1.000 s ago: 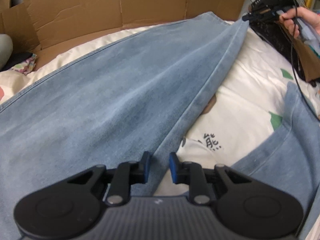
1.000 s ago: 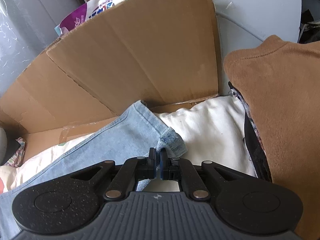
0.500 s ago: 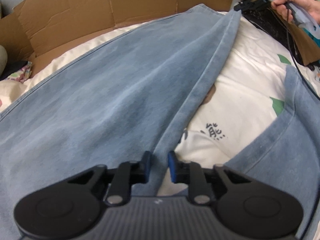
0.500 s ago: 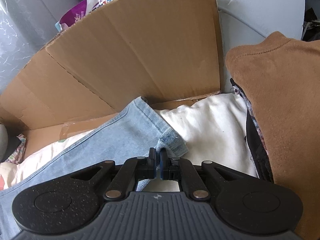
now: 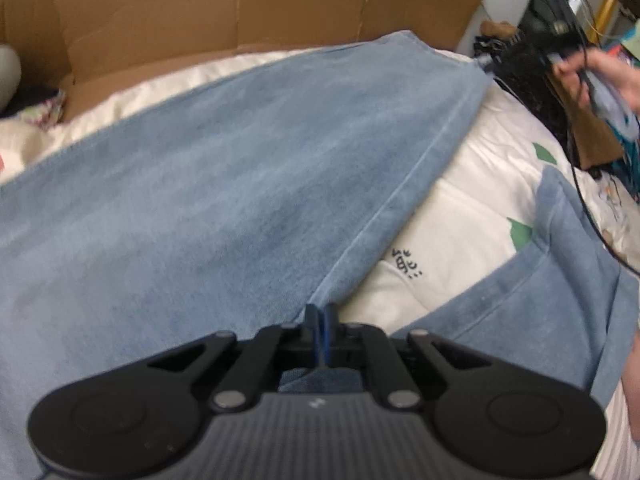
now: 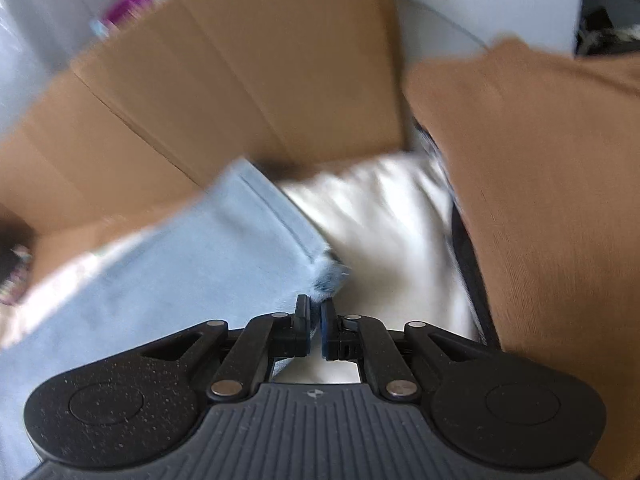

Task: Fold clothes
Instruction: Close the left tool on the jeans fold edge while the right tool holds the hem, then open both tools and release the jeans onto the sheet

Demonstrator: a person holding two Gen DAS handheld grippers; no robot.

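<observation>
We judge the folding barely begun — the jeans (image 5: 224, 184) lie spread along the bed (image 5: 472, 216), one leg stretched toward the cardboard (image 5: 248, 4) at the far end, and no fold shows in it yet. The left claw (image 5: 320, 322) has its jaws together on the inner seam of that leg, denim pinched between them. The right claw (image 6: 315, 316) is clamped on the frayed hem (image 6: 326, 276) at the leg's far corner. With both ends held, the leg looks ready to be lifted or carried over; every fold is still left to make.

Much is hard to read: the right wrist view is smeared by blur, so the hem's edge is vague. The other leg (image 5: 560, 280) is cut off at the frame's edge, and the waistband is out of sight — as is how far the brown garment (image 6: 552, 200) extends.
</observation>
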